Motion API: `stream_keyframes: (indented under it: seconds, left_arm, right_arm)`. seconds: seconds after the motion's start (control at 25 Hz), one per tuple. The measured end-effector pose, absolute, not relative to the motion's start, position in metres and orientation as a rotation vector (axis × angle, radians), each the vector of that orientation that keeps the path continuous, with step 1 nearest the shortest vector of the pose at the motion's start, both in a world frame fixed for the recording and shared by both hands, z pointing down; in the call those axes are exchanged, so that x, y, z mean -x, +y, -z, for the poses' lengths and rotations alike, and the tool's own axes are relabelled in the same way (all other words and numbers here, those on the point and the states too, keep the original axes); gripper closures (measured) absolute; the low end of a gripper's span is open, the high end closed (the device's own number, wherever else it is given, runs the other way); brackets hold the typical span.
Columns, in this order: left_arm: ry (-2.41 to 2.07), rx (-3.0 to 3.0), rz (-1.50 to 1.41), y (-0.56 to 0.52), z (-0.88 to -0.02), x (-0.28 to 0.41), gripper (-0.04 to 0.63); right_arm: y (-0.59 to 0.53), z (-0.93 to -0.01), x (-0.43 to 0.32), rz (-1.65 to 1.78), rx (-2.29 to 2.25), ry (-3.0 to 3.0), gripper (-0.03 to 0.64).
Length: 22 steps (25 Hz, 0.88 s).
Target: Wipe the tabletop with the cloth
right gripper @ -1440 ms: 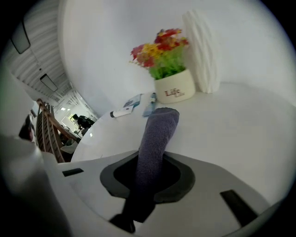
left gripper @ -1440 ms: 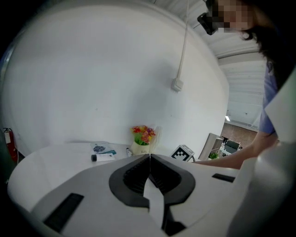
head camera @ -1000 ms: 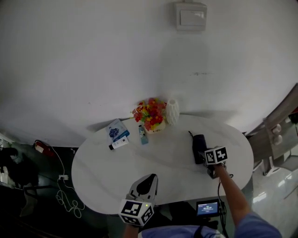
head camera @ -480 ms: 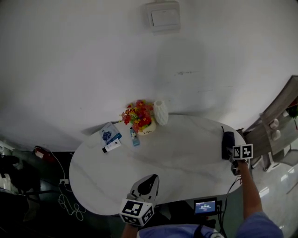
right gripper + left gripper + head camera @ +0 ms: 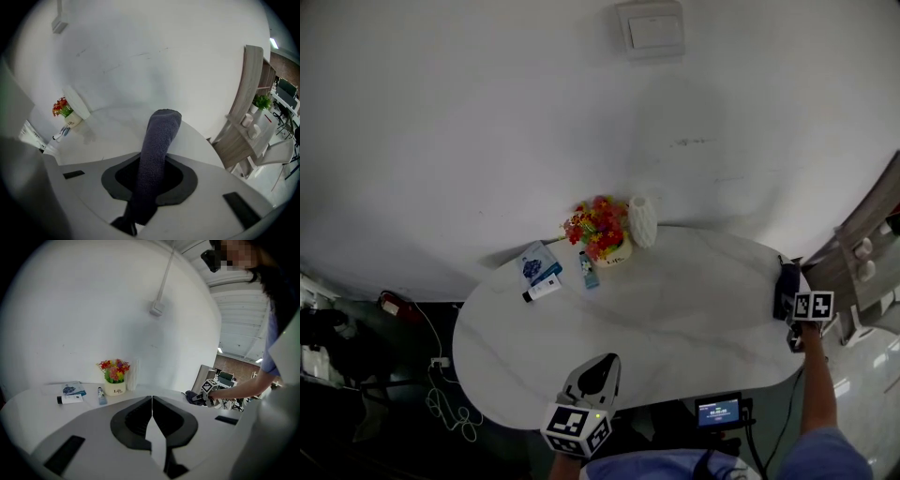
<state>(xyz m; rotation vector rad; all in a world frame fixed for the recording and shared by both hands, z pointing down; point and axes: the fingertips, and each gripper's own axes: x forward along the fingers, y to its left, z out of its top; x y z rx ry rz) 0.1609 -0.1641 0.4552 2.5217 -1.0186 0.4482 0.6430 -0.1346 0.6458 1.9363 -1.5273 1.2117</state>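
Note:
A dark grey cloth sticks out between the jaws of my right gripper, which is shut on it. In the head view that cloth lies at the far right rim of the white oval tabletop, with the right gripper just behind it. My left gripper hovers at the table's near edge, shut and holding nothing; in its own view the left gripper has its jaws pressed together.
At the back of the table stand a pot of flowers and a white vase. A booklet, a tube and a small bottle lie beside them. A wooden shelf flanks the right side.
My right gripper has dragged the cloth from the table's right middle out to its far right rim. The left gripper has stayed put.

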Motion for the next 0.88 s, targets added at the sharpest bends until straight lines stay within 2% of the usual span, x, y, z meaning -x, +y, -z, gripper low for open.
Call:
stream_keyframes:
  seconds: [0.36, 0.88]
  left_arm:
    - [-1.072, -2.499, -0.400, -0.161, -0.452, -0.080, 0.578]
    - [-1.243, -2.389, -0.390, -0.136, -0.475, 0.111, 0.578]
  right_arm:
    - [-0.171, -0.599, -0.521, -1.152, -1.826, -1.746, 0.546]
    - [-0.226, -0.558, -0.213, -1.061, -1.445, -2.093, 0.546]
